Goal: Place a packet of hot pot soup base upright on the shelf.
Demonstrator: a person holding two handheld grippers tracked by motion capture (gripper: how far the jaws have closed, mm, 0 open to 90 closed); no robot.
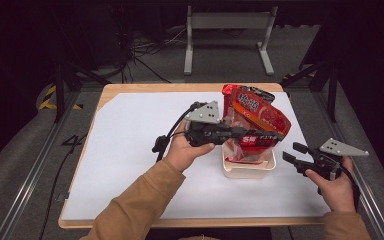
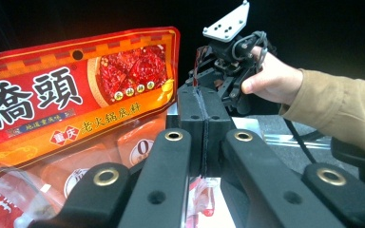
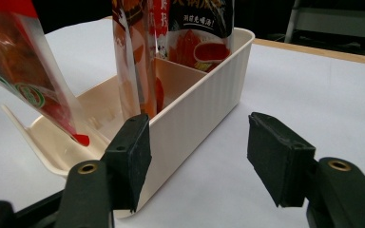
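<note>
The left gripper (image 1: 260, 136) had its jaws pinched tight on the red pouch (image 1: 255, 120), holding it tilted over the cream bin (image 1: 247, 170) near the table's (image 1: 130, 150) right side. The right gripper (image 1: 292, 152) sat just beside the bin, jaws apart and holding nothing. Other pouches (image 3: 171, 28) stood upright inside the bin.

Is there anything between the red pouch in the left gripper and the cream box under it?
Nothing visible. The red pouch, clamped in the left gripper, dips its lower corner into the near end of the cream box; the other pouches stand farther along the box.
</note>
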